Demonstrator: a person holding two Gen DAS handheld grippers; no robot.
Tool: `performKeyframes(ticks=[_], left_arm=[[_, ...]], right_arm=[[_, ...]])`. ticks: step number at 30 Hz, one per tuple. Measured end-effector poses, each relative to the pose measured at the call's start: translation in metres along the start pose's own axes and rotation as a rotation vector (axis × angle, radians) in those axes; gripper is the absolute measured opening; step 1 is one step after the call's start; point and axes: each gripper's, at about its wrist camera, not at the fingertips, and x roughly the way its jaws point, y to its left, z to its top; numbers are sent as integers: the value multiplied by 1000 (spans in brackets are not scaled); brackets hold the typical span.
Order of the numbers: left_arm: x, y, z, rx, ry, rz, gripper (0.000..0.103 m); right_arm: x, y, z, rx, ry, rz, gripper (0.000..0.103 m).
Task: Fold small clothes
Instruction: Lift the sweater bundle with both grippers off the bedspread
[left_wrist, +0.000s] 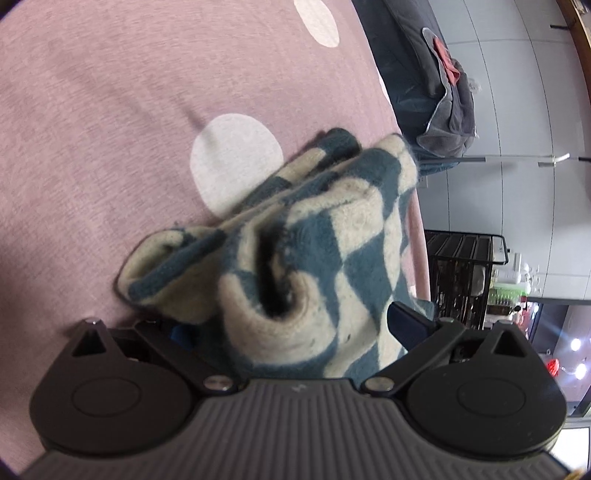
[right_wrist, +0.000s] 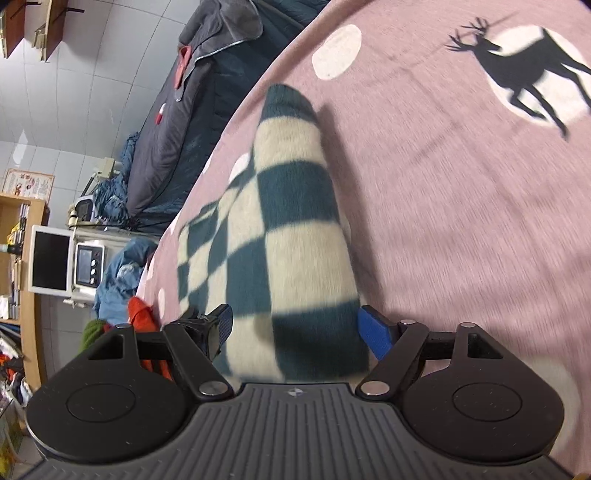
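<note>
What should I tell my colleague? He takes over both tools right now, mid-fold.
Left tool: jaws wide, bunched end of the checkered sock lies between them; grip not clear.
Right tool: jaws wide, the sock's other end runs between the fingers; grip not clear.
The sock sits over the pink bedspread.
Done: sock taken up at both ends.
Left: fold it flat and set it down.

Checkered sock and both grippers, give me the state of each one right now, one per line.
Checkered sock: held at both ends, bunched at the left gripper, stretched out from the right gripper above the pink bedspread.
Left gripper: jaws spread, sock bunched between them.
Right gripper: jaws spread, sock between them.
</note>
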Motion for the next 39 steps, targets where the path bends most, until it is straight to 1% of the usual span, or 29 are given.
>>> performKeyframes(ticks=[2,7,10,13,16,19,20,21,22,23,25,26,27,29,32,36,39], left_arm=[[0,-2,1,10,7,12,103],[2,-9,1,38,17,46,103],[5,-15,2,68,32,67,103],[9,-21,3,78,42,94,103],[13,-28,3,80,43,116,103],[16,-35,1,113,42,130,102],[16,-37,0,131,37,136,96],[15,-38,-1,151,28,142,90],[14,-40,-3,171,20,145,75],[13,-40,-5,183,13,129,60],[7,-38,-8,173,-5,89,53],[7,-38,-9,171,-13,88,51],[6,-39,-10,177,-22,87,49],[4,-44,-15,225,-40,89,45],[-3,-54,-22,316,-65,95,42],[-18,-65,-21,353,-92,80,41],[-36,-73,-22,397,-111,69,40]], right_arm=[[8,-2,8,6,-2,-5,103],[26,-5,17,11,27,-1,103],[32,-3,18,-4,15,15,103],[36,1,18,7,0,20,103],[41,8,18,-25,4,12,103],[46,14,18,-70,8,-25,103],[46,15,18,-73,9,-33,103],[46,15,19,-70,11,-38,99],[45,15,18,-65,13,-40,92],[44,14,17,-62,11,-39,86],[40,16,15,-66,5,-44,77],[37,17,14,-71,0,-47,74],[37,21,13,-80,-6,-52,73],[34,30,10,-118,-17,-67,69],[30,44,5,-164,-39,-84,66],[21,59,-3,-200,-65,-81,64],[11,74,-10,-253,-83,-82,63]])
